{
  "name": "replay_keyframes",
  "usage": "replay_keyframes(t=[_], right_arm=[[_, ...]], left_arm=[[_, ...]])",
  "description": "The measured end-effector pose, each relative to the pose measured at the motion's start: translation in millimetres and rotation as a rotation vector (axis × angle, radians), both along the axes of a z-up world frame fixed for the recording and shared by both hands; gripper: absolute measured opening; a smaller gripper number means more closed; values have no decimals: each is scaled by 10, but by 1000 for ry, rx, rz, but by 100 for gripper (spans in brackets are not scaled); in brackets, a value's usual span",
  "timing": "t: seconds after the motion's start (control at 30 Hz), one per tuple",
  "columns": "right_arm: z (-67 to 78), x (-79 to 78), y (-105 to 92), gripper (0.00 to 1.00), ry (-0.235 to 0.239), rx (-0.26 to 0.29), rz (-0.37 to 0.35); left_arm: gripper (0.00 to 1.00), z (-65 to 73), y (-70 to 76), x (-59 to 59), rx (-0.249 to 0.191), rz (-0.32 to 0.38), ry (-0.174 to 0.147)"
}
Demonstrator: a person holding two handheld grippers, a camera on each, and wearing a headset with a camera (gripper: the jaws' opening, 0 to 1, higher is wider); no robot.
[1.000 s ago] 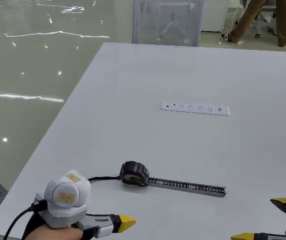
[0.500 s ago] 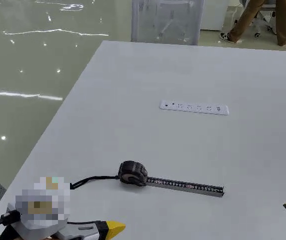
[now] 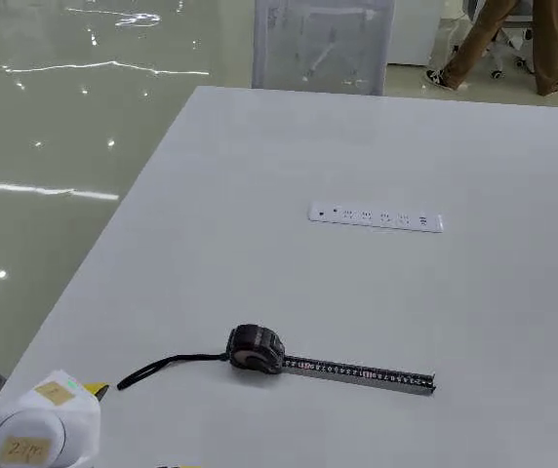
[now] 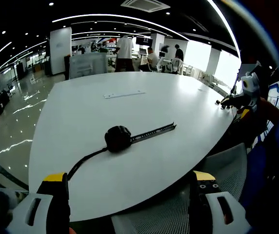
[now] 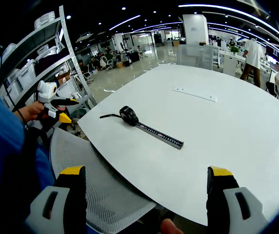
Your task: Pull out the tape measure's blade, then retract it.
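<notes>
A black tape measure (image 3: 257,349) lies near the front of the white table (image 3: 259,175). Its blade (image 3: 362,373) is pulled out flat to the right, and its black strap (image 3: 162,366) trails left. In the left gripper view the tape measure (image 4: 117,138) lies well ahead of my left gripper (image 4: 129,178), which is open, empty and held back off the table's edge. My right gripper (image 5: 147,171) is open and empty too, also short of the edge, with the tape measure (image 5: 128,114) far ahead. The left gripper (image 5: 61,109) also appears at the left of the right gripper view.
A white power strip (image 3: 375,218) lies mid-table. A chair (image 3: 323,44) stands past the far edge and a person's legs (image 3: 513,39) are at the back right. A mesh chair seat (image 5: 95,190) sits below both grippers. Glossy floor lies to the left.
Both grippers have drawn back toward me, and their yellow tips have left the bottom of the head view. The tape measure and its extended blade have not moved.
</notes>
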State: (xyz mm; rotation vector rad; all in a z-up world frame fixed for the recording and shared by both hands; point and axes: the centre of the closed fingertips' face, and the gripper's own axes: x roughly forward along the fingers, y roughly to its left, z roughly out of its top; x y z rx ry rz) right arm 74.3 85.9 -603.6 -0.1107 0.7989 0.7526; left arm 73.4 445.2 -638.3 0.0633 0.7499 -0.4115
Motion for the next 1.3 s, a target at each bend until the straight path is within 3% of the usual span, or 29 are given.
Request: replay_keyframes(t=[0.1, 0.2, 0.47, 0.7, 0.8, 0.9, 1.1, 1.3], right_arm=[[44, -67, -9, 100, 10, -2, 8], [137, -100, 26, 100, 9, 36, 2], [187, -83, 22, 100, -3, 11, 16], [85, -15, 57, 100, -2, -1, 33], [-69, 23, 46, 99, 0, -32, 56], [-159, 43, 80, 98, 15, -28, 74], [-223, 109, 162, 98, 22, -37, 114], [-297, 201, 195, 98, 10, -70, 152]], left_arm=[[100, 24, 39, -25, 3, 10, 3], [100, 34, 68, -44, 5, 19, 7], [100, 31, 43, -37, -5, 31, 29], [100, 38, 14, 30, -2, 40, 15], [100, -25, 26, 53, 8, 58, 18], [100, -91, 16, 58, 13, 73, 26], [100, -145, -63, 80, 4, 108, 28], [100, -208, -123, 157, 23, 147, 26]])
